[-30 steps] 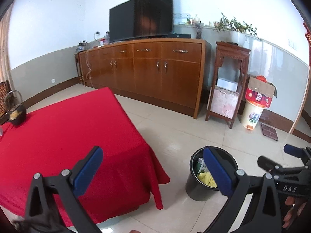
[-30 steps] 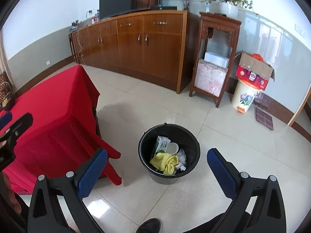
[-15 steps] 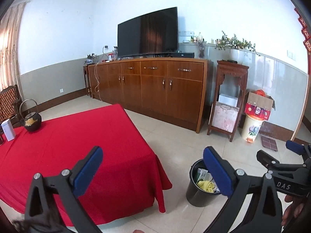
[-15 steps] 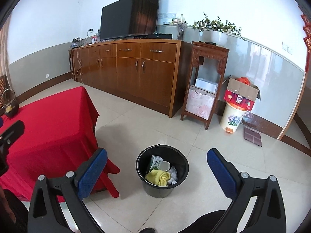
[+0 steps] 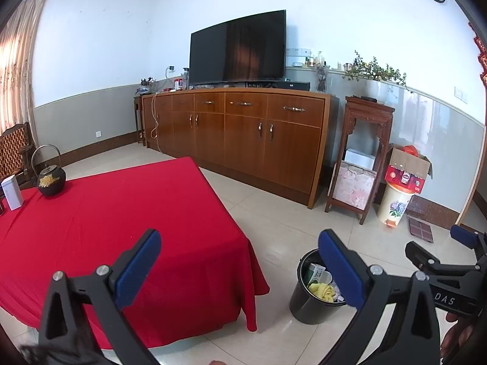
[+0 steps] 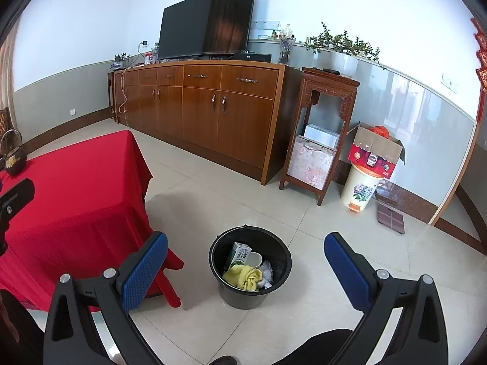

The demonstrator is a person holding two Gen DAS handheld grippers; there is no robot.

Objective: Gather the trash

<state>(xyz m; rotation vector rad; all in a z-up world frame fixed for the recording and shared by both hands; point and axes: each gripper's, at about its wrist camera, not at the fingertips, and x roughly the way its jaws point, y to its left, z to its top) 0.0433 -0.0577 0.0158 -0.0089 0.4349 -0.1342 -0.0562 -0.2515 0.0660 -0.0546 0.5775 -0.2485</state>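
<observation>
Both grippers, left [image 5: 239, 260] and right [image 6: 245, 261], gape wide, empty, lifting away from the black bucket [image 6: 250, 296] beside the red tablecloth [image 5: 121, 228], trash inside, collection seemingly finished.

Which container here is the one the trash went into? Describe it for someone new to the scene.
Find the red-clothed table; on the tiled floor just past its corner stands a black bucket. Unlike the lidded floral bin by the wall, it is open, showing a yellow cloth and a carton.
</observation>
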